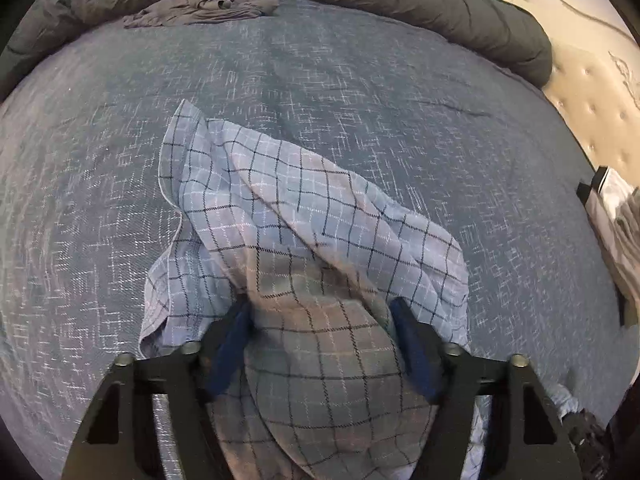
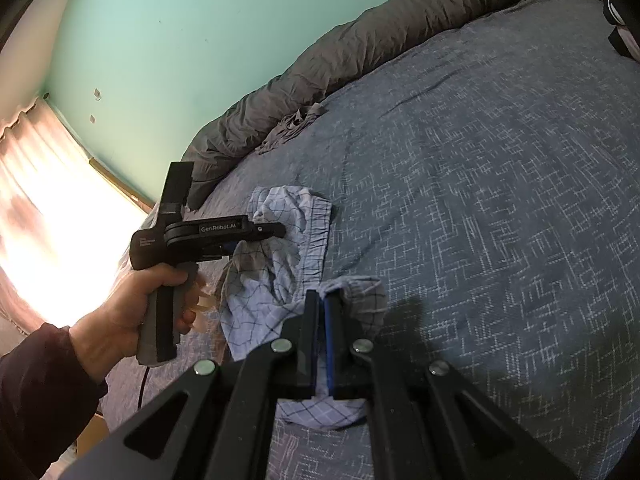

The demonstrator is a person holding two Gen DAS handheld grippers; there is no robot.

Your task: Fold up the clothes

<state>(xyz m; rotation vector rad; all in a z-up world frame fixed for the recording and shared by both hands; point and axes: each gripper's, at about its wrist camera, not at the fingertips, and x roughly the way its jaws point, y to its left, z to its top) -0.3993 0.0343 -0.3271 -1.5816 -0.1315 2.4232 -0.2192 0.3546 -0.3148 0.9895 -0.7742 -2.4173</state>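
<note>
Claw fingers of the right claw (image 2: pixel 323 316) are pressed together on an edge of the blue checked shorts (image 2: pixel 280 264), while the left claw (image 1: pixel 320 320) stands with its jaws spread and a hanging fold of the same cloth draped between them, not pinched as far as I can tell. Thin, limp and light, the shorts sag and bunch on the blue bedspread (image 1: pixel 400 100), so I judge the elastic waistband (image 2: pixel 320 236) the firmest hold. Farther off, toward twelve o'clock, a crumpled grey garment (image 1: pixel 200 10) lies against the rolled dark duvet (image 1: pixel 460 12).
</note>
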